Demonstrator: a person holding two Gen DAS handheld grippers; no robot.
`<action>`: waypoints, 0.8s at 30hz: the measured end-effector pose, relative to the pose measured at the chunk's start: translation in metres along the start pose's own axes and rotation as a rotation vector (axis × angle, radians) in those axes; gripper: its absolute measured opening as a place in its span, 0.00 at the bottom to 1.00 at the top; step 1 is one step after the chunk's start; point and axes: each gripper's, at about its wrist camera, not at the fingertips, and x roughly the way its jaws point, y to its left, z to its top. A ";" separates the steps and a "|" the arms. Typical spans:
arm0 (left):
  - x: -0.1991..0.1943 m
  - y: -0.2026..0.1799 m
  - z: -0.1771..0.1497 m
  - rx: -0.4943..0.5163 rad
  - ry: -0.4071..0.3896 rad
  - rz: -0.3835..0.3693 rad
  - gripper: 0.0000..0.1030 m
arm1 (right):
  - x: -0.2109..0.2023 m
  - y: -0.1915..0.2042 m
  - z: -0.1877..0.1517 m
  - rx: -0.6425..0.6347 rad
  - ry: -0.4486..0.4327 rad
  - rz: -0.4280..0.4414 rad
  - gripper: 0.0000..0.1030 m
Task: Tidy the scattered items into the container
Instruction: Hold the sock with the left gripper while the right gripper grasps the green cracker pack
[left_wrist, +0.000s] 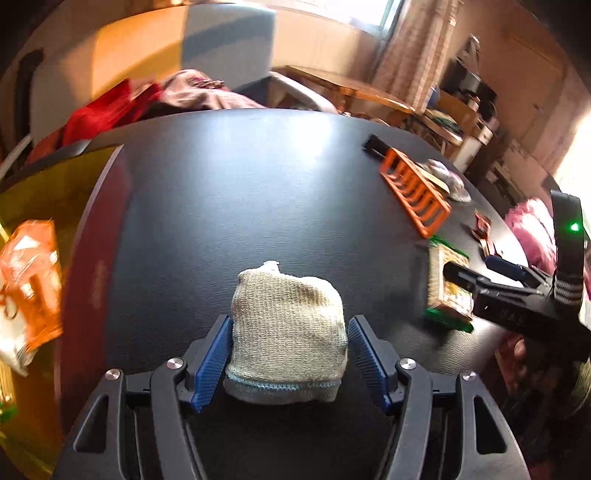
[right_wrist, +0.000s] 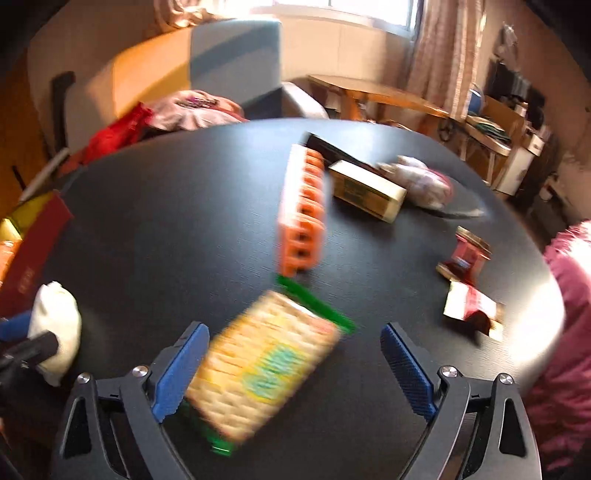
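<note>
Two grippers work over the round black table (left_wrist: 240, 177) at once. Between the blue ribbed pads of the left gripper (left_wrist: 288, 354) sits a bundled knitted sock (left_wrist: 288, 325), oatmeal-coloured with a grey-blue cuff nearest the camera and a small knot of fabric at its far tip. The left pad presses into its side; whether the right pad touches it I cannot tell. The bundle appears lifted a little above the tabletop.

Off to the left stands the red-walled container with a yellow inside (left_wrist: 88, 236), and an orange-and-white plastic snack packet (left_wrist: 29, 273) already lies in it.

The right gripper (right_wrist: 291, 373) stands with its fingers wide apart around a flat cracker packet with green sealed ends (right_wrist: 266, 362), blurred by motion and lying askew on the table; the left pad is at its edge, the right pad clear of it.

Further back lie an orange plastic slotted rack (right_wrist: 303, 214), a cream rectangular box (right_wrist: 365, 192), a crumpled pale bag (right_wrist: 421, 181) and small red sachets (right_wrist: 469, 254), well apart from the container.
</note>
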 end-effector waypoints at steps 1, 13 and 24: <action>0.001 -0.006 0.000 0.014 0.004 -0.014 0.64 | -0.002 -0.013 -0.002 0.031 0.000 0.004 0.91; -0.022 0.002 -0.001 -0.024 -0.036 0.000 0.64 | -0.019 -0.004 -0.004 0.158 0.034 0.116 0.95; -0.023 -0.001 -0.002 -0.008 -0.034 -0.002 0.64 | 0.005 -0.019 -0.014 0.107 0.075 -0.019 0.91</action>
